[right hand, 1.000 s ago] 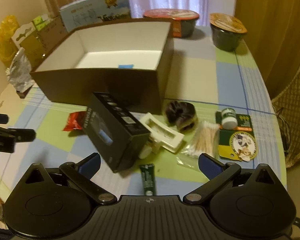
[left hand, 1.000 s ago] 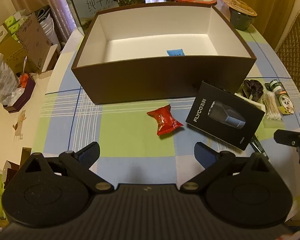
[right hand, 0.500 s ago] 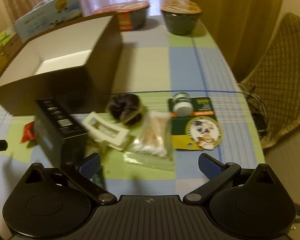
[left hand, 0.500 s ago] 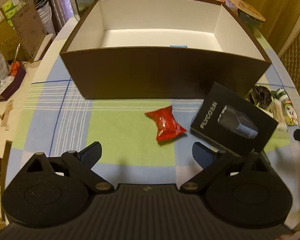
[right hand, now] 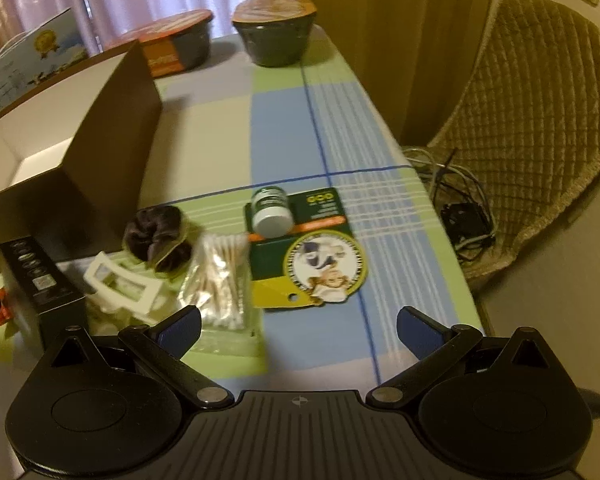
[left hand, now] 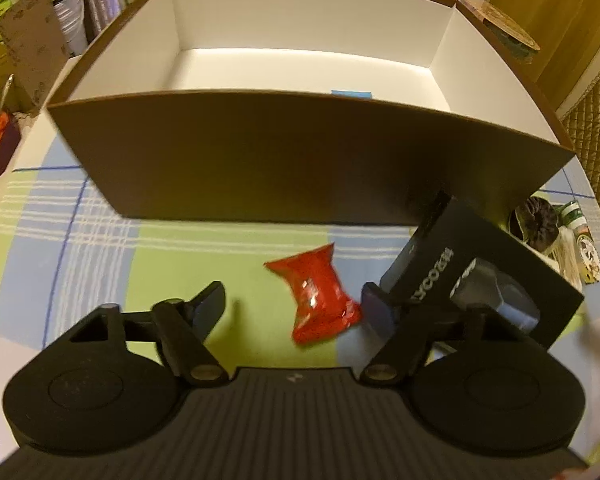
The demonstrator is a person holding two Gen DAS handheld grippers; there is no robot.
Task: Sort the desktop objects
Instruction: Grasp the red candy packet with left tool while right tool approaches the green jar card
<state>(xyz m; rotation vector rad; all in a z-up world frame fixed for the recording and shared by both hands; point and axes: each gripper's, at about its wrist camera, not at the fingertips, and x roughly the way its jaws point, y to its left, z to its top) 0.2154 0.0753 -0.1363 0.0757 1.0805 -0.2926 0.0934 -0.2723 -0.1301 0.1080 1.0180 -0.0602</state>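
Note:
A red snack packet (left hand: 316, 296) lies on the checked tablecloth in front of the big brown box (left hand: 300, 160). My left gripper (left hand: 292, 310) hangs low over it, its jaws closing with the packet between them. The right fingertip (left hand: 374, 312) is at the packet's edge and the left one stands apart. A black shaver box (left hand: 480, 280) leans just to the right. My right gripper (right hand: 298, 328) is open and holds nothing. It hovers near a green card (right hand: 312, 256) with a small bottle (right hand: 270, 212) and beside a bag of cotton swabs (right hand: 220, 276).
A dark scrunchie (right hand: 160, 236) and a white clip (right hand: 120, 288) lie by the brown box's corner. Two lidded bowls (right hand: 276, 36) and a milk carton (right hand: 32, 64) stand at the back. A quilted chair (right hand: 540, 120) is past the table's right edge. A blue slip (left hand: 350, 94) lies inside the box.
My left gripper has come down and forward over the red packet, and its jaws have narrowed. My right gripper has swung right, from the black box to the green card and swabs.

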